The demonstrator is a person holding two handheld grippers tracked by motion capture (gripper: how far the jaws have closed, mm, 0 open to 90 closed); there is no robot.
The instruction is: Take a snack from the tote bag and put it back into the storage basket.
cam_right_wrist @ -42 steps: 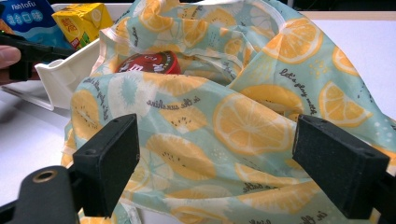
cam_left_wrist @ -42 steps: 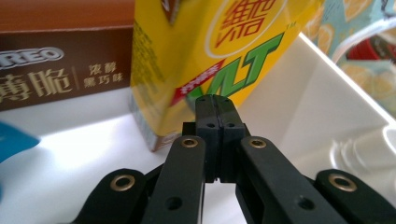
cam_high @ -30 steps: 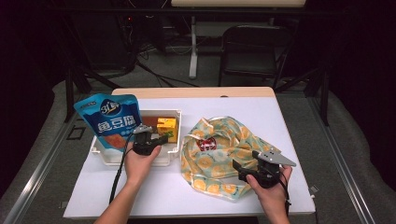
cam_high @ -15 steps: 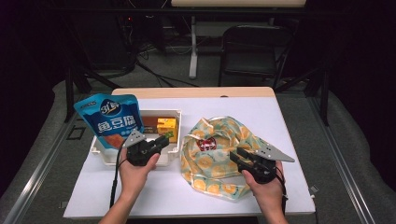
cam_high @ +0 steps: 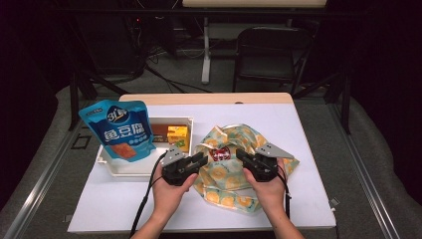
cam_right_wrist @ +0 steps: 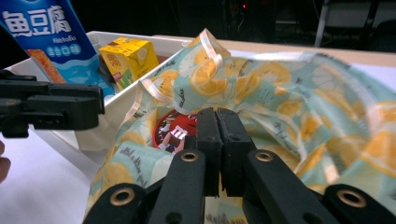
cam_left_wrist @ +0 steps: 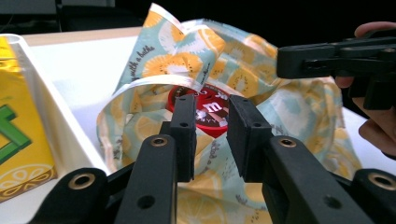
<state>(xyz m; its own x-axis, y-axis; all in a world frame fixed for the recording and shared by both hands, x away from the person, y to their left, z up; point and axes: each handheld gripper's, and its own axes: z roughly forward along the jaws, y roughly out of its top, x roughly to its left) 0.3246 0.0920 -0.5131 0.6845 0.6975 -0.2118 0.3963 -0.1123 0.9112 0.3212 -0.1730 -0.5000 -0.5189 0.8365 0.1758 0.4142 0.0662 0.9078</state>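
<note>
While both hands sit low on the white bench [cam_high: 308, 149], the two grippers face each other across a crumpled fruit-print bag [cam_high: 234, 174]. The left gripper [cam_high: 198, 160] has its fingers [cam_left_wrist: 184, 123] parted by a narrow gap with nothing between them, and they point at a red M&M's packet [cam_left_wrist: 208, 114] lying in the bag's open mouth, just past the fingertips. The right gripper [cam_high: 242, 155] has its fingers [cam_right_wrist: 208, 128] pressed together, pretty much no gap at all; I think they aren't pinching any fabric, but the bag lies so close underneath that it's hard to be sure. That same red packet shows just ahead of them and a bit to the left in the right gripper view.

Off to the left of the left gripper's fingers is a white tray [cam_high: 115, 167], its near wall right beside them. A yellow juice carton [cam_high: 178, 136] stands in the tray, and a blue snack pouch [cam_high: 119, 130] with Chinese lettering stands upright at the tray's far-left end. The bag's folded rim curls up between the two sets of fingers.
</note>
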